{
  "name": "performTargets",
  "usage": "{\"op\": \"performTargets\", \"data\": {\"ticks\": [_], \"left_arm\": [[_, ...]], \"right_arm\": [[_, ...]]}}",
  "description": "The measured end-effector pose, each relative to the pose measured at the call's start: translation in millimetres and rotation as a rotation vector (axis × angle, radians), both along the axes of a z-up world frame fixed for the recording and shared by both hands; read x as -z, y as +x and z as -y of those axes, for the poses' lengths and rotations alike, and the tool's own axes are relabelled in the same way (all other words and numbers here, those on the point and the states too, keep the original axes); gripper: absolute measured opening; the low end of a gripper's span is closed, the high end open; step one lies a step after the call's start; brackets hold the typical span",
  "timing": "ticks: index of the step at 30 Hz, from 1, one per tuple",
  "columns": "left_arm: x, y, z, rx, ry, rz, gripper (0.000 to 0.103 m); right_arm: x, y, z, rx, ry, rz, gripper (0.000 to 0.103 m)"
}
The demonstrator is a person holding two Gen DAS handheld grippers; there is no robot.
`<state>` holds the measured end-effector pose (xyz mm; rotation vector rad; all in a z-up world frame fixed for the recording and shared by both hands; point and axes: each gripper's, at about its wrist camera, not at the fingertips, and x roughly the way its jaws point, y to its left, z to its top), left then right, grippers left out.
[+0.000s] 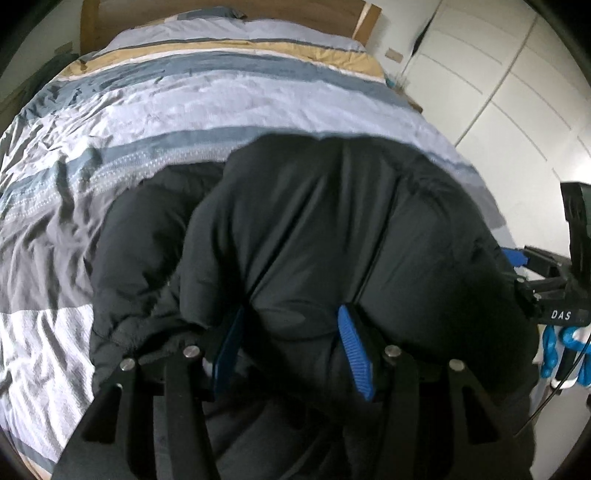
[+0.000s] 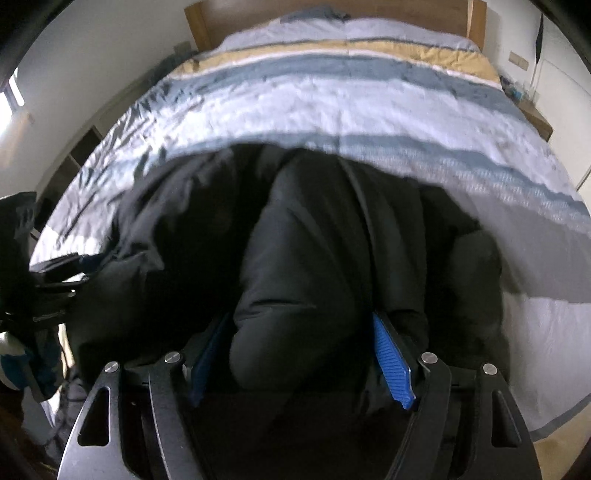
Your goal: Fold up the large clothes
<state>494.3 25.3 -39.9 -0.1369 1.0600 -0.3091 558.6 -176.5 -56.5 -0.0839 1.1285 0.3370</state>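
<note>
Left tool (image 1: 291,350): jaws are standing apart, blue pads (image 1: 354,354) flanking a puffy bulge of the black jacket (image 1: 314,221); the fabric is sitting between the pads, but whether they are pressing on it cannot be told, since the near pad is lying partly in shadow. Right tool (image 2: 303,354): jaws are standing wider, and a rounded fold of the jacket (image 2: 314,240) is filling the gap between its pads (image 2: 391,362); here too the fabric is reaching both pads, and a true pinch cannot be confirmed. Both tools are pointing steeply down at the near edge of the garment. The jacket is lying bunched and padded on the near part of the bed (image 1: 110,122), its quilted panels running away from the tools, with one lobe spilling toward the left in the left view. In the left view the right tool (image 1: 546,273) is showing at the right edge, with a gloved hand (image 1: 565,354) in blue and white below it. Beyond the jacket the striped duvet (image 2: 332,99) is spreading in grey, white, blue and tan bands up to the wooden headboard (image 2: 476,18). White wardrobe doors (image 1: 498,85) are standing at far right.
</note>
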Motion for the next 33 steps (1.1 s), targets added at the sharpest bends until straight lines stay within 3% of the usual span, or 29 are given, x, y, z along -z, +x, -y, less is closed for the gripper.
{"op": "performTargets", "data": {"ticks": [6,11,18,25,31,33], "left_arm": [[28,-8,3,0.008,0.038,0.007,0.054],[34,-12,3,-0.004,0.046,0.000,0.055],[9,-21,-4,-0.048,0.045,-0.019,0.056],[-19,-34,6,-0.038,0.039,0.027,0.056],[9,-39,18,-0.020,0.058,-0.031,0.058],[19,-42,17,-0.030,0.056,-0.032,0.063]], "right_arm": [[33,-3,-4,-0.013,-0.055,-0.002,0.079],[43,-3,-5,-0.011,-0.070,-0.008,0.081],[22,-7,-12,-0.026,-0.100,-0.016,0.081],[-15,-25,-6,-0.025,-0.100,0.055,0.080],[0,-28,6,-0.014,-0.107,0.016,0.081],[9,-28,7,-0.014,-0.098,0.001,0.082]]}}
